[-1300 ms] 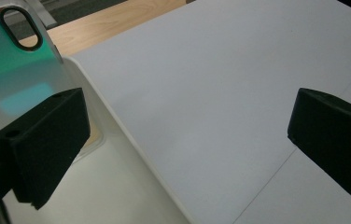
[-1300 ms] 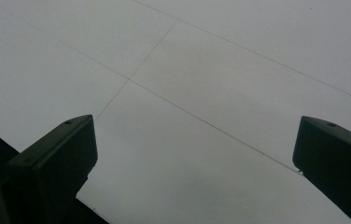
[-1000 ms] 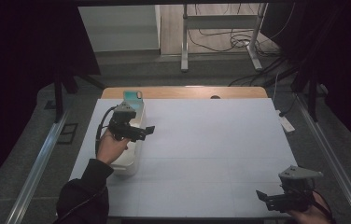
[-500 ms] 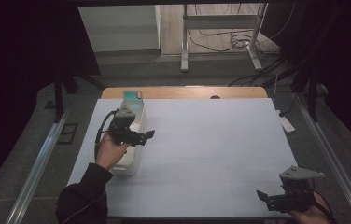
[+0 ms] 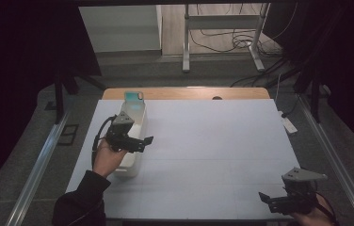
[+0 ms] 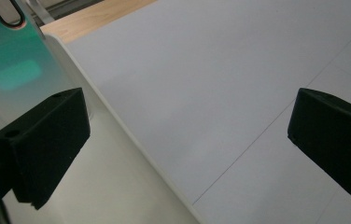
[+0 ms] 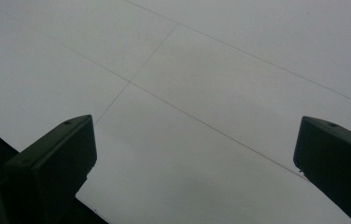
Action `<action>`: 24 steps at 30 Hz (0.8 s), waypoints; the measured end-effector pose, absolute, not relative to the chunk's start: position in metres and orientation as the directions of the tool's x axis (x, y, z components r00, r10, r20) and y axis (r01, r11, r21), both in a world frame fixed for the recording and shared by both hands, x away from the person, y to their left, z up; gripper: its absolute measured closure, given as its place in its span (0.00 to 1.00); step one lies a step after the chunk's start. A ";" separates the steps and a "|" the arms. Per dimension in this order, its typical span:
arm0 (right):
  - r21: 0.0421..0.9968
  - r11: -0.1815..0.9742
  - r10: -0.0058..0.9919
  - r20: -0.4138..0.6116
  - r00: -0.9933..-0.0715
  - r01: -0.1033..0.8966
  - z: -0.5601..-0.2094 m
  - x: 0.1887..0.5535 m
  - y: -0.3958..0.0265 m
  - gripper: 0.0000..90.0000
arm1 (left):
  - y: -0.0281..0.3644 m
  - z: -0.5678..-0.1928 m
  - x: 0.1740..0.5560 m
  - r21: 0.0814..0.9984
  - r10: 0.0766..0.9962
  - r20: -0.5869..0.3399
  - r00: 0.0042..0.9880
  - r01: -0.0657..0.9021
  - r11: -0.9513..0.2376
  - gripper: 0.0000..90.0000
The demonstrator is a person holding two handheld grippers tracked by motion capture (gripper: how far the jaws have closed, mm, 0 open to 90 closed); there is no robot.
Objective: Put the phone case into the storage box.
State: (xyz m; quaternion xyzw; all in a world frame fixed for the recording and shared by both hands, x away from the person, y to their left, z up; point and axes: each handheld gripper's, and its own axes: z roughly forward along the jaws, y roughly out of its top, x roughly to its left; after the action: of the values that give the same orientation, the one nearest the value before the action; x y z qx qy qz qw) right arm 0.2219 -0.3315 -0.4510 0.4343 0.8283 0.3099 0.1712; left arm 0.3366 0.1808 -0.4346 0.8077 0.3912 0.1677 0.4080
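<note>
Two grippers, left (image 5: 140, 142) and right (image 5: 271, 201), jaws released, one white tray (image 5: 129, 167).

White table cover (image 5: 222, 141), wooden table edge (image 5: 189, 92), metal stand (image 5: 222, 35), floor cables (image 5: 222, 42)

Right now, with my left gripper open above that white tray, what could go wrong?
1. The left gripper hangs open over the white tray, one jaw over its rim; lowering may clip the wall and shift it.
2. The teal card stands at the tray's far end and might topple if jolted.
3. The right gripper sits by the table's near edge.
</note>
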 end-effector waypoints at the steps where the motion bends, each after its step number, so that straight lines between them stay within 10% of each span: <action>1: 0.662 0.431 0.825 -0.014 -0.564 0.613 -0.451 0.222 -0.332 0.00 | 0.181 -0.435 0.335 0.791 0.768 -0.049 0.639 0.494 -0.361 0.00; 24: 0.663 0.438 0.822 -0.021 -0.569 0.608 -0.451 0.221 -0.331 0.00 | 0.189 -0.435 0.308 0.802 0.780 -0.056 0.623 0.494 -0.337 0.00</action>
State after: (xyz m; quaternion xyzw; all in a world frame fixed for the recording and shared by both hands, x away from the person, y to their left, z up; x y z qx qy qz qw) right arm 0.2214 -0.3308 -0.4510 0.4306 0.8300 0.3094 0.1732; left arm 0.3076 0.1892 -0.4354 0.7992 0.3986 0.1722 0.4157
